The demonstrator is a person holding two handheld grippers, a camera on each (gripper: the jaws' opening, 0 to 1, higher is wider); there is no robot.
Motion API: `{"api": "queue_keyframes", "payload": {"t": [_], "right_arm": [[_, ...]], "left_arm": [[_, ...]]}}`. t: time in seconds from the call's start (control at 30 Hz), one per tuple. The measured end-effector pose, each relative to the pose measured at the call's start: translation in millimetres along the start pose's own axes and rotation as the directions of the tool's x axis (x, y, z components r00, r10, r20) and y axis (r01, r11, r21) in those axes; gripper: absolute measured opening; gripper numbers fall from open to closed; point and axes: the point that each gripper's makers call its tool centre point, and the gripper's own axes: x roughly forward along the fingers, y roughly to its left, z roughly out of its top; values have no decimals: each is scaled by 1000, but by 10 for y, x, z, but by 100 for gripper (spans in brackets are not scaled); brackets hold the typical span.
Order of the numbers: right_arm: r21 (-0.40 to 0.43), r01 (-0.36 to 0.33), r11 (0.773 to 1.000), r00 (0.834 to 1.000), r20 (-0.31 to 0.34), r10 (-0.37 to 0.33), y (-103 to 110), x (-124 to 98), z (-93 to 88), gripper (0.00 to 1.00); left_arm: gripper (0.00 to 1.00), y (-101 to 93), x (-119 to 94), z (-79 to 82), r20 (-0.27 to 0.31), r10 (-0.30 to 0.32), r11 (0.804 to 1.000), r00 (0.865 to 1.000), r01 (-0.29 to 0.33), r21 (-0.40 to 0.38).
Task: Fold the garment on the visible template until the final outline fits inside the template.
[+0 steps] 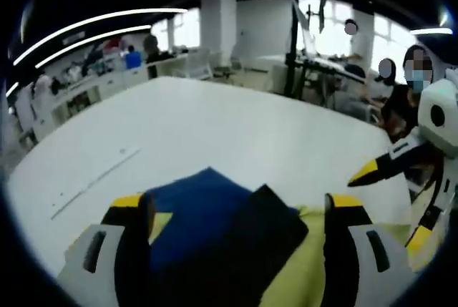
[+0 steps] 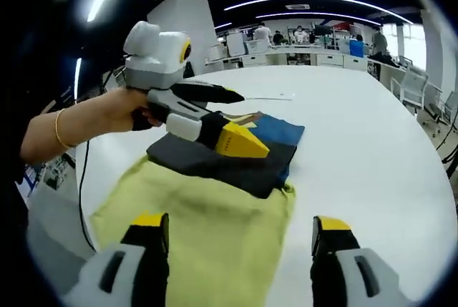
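A large white table (image 2: pixel 372 128) carries a yellow-green cloth (image 2: pixel 207 228), and on its far part lies a dark folded garment (image 2: pixel 229 164), with a blue piece (image 2: pixel 283 129) under and beyond it. In the right gripper view, the right gripper (image 2: pixel 240 239) hovers over the near part of the yellow-green cloth, its two jaws wide apart and nothing between them; the dark garment lies ahead of it, not touching. In the same view the left gripper (image 2: pixel 232 117), held by a hand (image 2: pixel 125 110) with a thin bracelet, is over the dark garment. Its yellow-tipped lower jaw seems to rest on the garment's top and its dark upper jaw stands above it, apart, so it is open. In the left gripper view, the left gripper's (image 1: pixel 240 214) jaws stand on both sides of the dark garment (image 1: pixel 243 250) and the blue piece (image 1: pixel 197 210), without pinching them. The right gripper (image 1: pixel 390 164) enters from the right, above the table edge. In the background are desks and people.
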Motion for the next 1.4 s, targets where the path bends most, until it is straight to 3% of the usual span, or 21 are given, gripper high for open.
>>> {"api": "queue_keyframes", "payload": {"t": [0.27, 0.63, 1.0, 1.1, 1.2, 1.33, 1.4], "right_arm": [[-15, 14, 1000, 1000, -9, -14, -4, 128, 129, 62], [-30, 21, 999, 999, -26, -22, -20, 355, 232, 42], [-21, 52, 998, 995, -80, -54, -142, 532, 87, 25], [-13, 60, 998, 994, -86, -61, -178, 564, 61, 20], [-7, 72, 997, 993, -92, -73, -213, 593, 43, 18], [-1, 71, 997, 993, -92, -71, -215, 620, 50, 14], [-1, 73, 997, 993, -97, -73, -209, 628, 42, 13]], "left_arm": [[99, 324, -471, -125, 18, 103, 995, 995, -103, -12], [93, 637, -1048, -499, -9, 204, 978, 979, -204, -37], [70, 745, -1478, -1104, -69, 268, 959, 961, -273, -80], [63, 774, -1558, -1289, -112, 278, 953, 954, -288, -90], [61, 818, -1634, -1391, -117, 296, 944, 948, -309, -117], [51, 873, -1732, -1548, -144, 331, 927, 933, -350, -137], [48, 890, -1759, -1602, -137, 338, 913, 931, -360, -194]]}}
